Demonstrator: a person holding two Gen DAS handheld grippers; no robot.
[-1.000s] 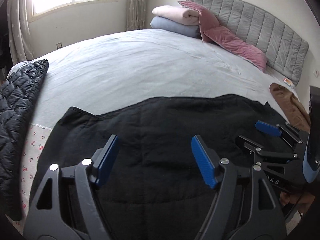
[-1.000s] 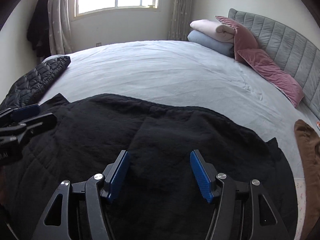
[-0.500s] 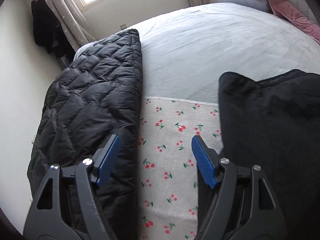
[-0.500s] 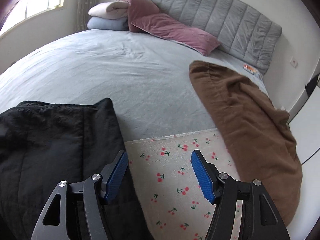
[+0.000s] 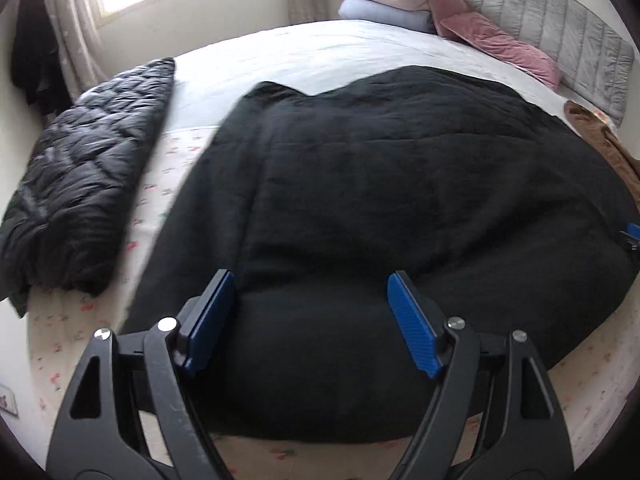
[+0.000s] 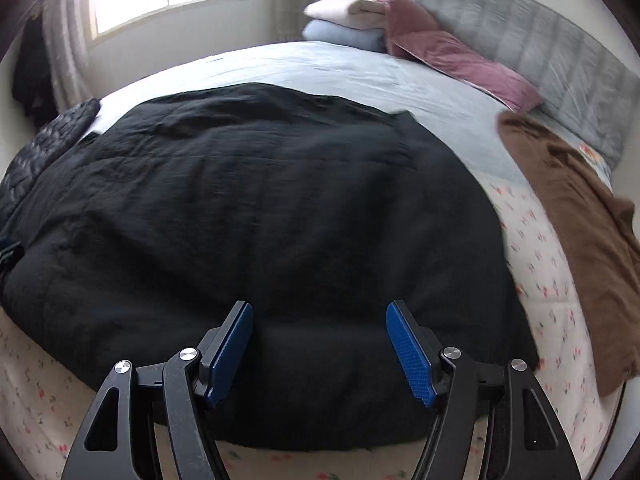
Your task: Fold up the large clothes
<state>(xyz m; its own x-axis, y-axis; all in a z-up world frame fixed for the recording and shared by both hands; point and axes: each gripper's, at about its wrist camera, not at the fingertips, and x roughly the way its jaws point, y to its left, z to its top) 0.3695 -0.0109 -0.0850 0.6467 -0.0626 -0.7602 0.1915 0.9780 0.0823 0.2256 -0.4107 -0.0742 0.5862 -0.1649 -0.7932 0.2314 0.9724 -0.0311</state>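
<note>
A large black garment (image 5: 400,184) lies spread on the bed, its near edge rounded and bulky in front of both cameras. My left gripper (image 5: 312,314) hovers over that near edge toward its left side. Its jaws are opening, and the blue pads (image 5: 210,320) press on nothing. My right gripper (image 6: 320,346) hovers over the same near edge of the black garment (image 6: 260,220) further right. Its jaws are opening too, with only cloth below them. Each gripper's tip shows at the edge of the other's view, the right gripper (image 5: 632,234) and the left gripper (image 6: 8,254).
A black quilted jacket (image 5: 80,184) lies on the bed's left side and a brown garment (image 6: 580,220) on its right. Folded blankets (image 5: 380,0), pink pillows (image 6: 460,60) and a grey headboard (image 5: 580,40) are at the far end. The cherry-print sheet (image 6: 540,280) borders the near edge.
Both views swung outward to the garment's left and right edges half a second ago. They now face its near edge again from further back, with both pairs of jaws slightly wider.
</note>
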